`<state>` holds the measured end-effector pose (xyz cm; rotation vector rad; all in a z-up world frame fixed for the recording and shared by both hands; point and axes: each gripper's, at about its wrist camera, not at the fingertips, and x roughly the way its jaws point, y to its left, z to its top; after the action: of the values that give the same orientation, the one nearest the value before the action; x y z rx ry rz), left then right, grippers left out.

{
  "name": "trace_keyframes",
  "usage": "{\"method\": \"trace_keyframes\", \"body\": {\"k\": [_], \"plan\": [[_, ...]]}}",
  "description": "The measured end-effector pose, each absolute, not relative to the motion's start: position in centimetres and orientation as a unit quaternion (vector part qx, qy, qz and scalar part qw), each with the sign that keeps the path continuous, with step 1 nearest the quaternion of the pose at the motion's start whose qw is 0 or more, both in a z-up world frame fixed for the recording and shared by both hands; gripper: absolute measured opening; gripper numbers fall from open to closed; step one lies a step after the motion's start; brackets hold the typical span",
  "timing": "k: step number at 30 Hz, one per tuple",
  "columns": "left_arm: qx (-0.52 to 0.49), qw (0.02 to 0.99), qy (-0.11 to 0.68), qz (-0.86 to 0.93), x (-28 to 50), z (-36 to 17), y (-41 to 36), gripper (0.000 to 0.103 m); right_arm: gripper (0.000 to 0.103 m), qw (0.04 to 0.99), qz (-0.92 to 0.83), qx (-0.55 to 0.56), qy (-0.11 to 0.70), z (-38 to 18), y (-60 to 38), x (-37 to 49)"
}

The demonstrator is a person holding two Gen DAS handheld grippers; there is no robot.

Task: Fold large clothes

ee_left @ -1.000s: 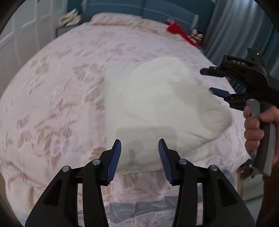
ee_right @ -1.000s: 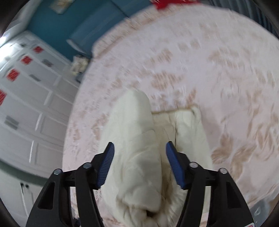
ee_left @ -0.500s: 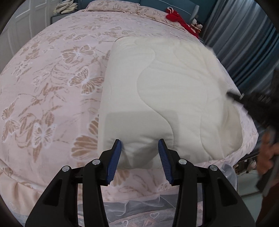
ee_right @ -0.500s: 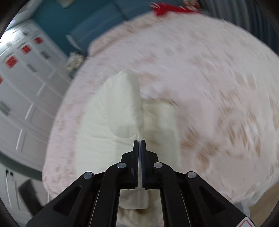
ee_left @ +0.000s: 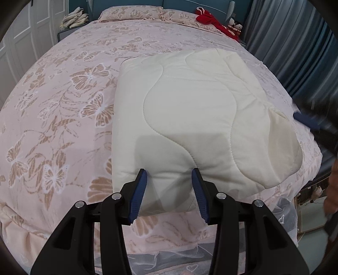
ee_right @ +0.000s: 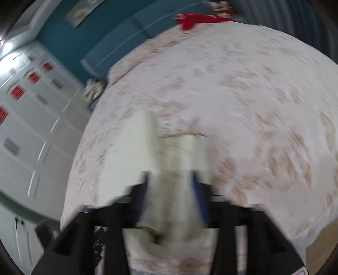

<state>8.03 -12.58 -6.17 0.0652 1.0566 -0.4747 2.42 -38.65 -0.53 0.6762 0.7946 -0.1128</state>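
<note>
Left hand-held gripper [ee_left: 169, 191] clamps cream quilt [ee_left: 196, 118] edge; right hand-held gripper [ee_right: 172, 196] opening, quilt between.

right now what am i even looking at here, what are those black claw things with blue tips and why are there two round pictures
There is no robot here. A person holds a two-finger gripper in each hand, and each gripper carries a wide-angle camera looking along its fingers, hence two round pictures.

The left camera's picture shows the left gripper: black arms with blue pads. Between the pads sits the near edge of a cream quilted blanket, folded into a thick pad on a bed with a pink butterfly bedspread. The pads press into that edge, so it looks gripped.

The right camera's picture is blurred. It shows the right gripper, its jaws opening, with a bunched part of the same blanket between them; whether the pads touch it is unclear. That gripper also shows at the right edge of the left picture.

A red cloth lies by the pillows.
</note>
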Motion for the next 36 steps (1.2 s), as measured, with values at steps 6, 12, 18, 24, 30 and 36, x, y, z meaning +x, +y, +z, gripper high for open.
{"method": "trace_keyframes", "body": {"k": [6,12,18,24,30,36], "plan": [[0.018,0.837,0.498,-0.226,8.1,-5.1,-11.9,0.042,0.010,0.832,-0.023,0.336,0.440,-3.8,-36.8,7.3],[-0.010,0.851,0.472,-0.232,8.6,-2.0,-10.5,0.042,0.004,0.862,-0.047,0.323,0.388,-2.6,-37.2,1.7],[-0.003,0.841,0.490,-0.231,10.0,-3.2,-13.2,0.042,0.003,0.822,-0.111,0.290,0.477,-11.3,-38.5,3.1],[0.026,0.848,0.470,-0.243,12.6,-1.6,-17.2,0.042,0.015,0.811,-0.091,0.338,0.469,-9.5,-39.6,2.9],[0.061,0.835,0.499,-0.223,15.7,-4.9,-20.2,0.041,0.069,0.835,-0.127,0.344,0.409,-3.0,-39.3,2.7],[0.027,0.844,0.482,-0.233,16.9,-1.8,-19.4,0.042,0.075,0.790,-0.171,0.368,0.460,-5.9,-40.7,8.3]]}}
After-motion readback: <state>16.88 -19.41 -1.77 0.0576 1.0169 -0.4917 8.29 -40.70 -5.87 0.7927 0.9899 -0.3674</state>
